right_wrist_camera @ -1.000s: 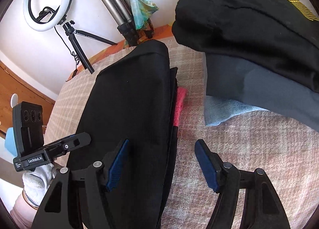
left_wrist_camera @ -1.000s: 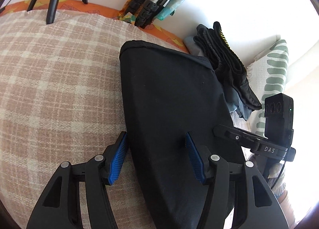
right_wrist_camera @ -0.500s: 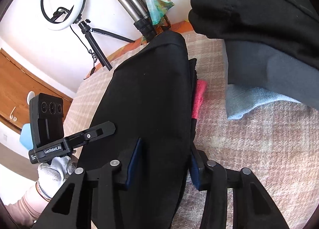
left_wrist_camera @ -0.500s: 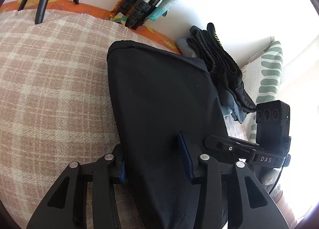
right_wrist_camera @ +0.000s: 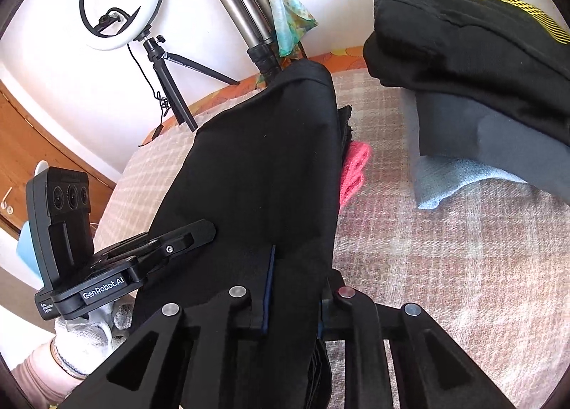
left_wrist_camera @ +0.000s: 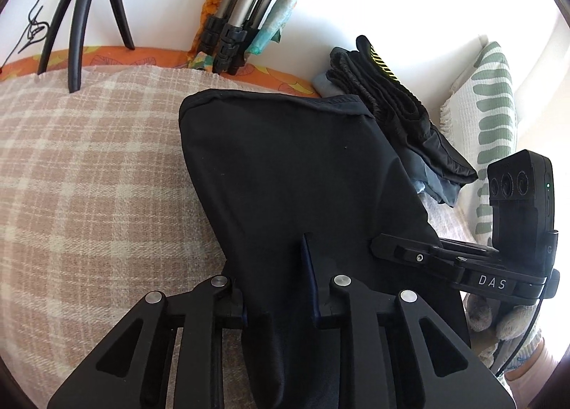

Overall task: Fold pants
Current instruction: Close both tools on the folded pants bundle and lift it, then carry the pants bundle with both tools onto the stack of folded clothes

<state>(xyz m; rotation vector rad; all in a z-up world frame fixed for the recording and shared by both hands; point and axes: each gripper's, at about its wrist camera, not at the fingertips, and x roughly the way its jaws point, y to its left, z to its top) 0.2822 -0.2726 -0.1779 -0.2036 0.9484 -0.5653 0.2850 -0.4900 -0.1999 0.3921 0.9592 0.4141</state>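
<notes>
Black pants (left_wrist_camera: 285, 166) lie folded lengthwise on a plaid blanket (left_wrist_camera: 89, 166). My left gripper (left_wrist_camera: 274, 277) is at their near left edge. Its jaws are closing, and a bunched ridge of black cloth is pinched between the pads. In the right wrist view the same pants (right_wrist_camera: 260, 166) run away from me. My right gripper (right_wrist_camera: 299, 277) is closing on their near right edge, with cloth pressed between its fingers. Each view shows the other hand-held gripper beside the pants, the right one (left_wrist_camera: 516, 202) and the left one (right_wrist_camera: 64, 216).
A stack of folded clothes (right_wrist_camera: 463, 52), black with yellow stripes over grey and light blue, sits right of the pants. A pink cloth (right_wrist_camera: 352, 170) peeks from under the pants' right edge. Tripods (left_wrist_camera: 228, 17), a ring light (right_wrist_camera: 121, 3) and a patterned pillow (left_wrist_camera: 488, 113) border the blanket.
Both grippers went from wide open astride the pants' near edges to pinched on the cloth. The fabric between each pair of fingers has bunched up.
</notes>
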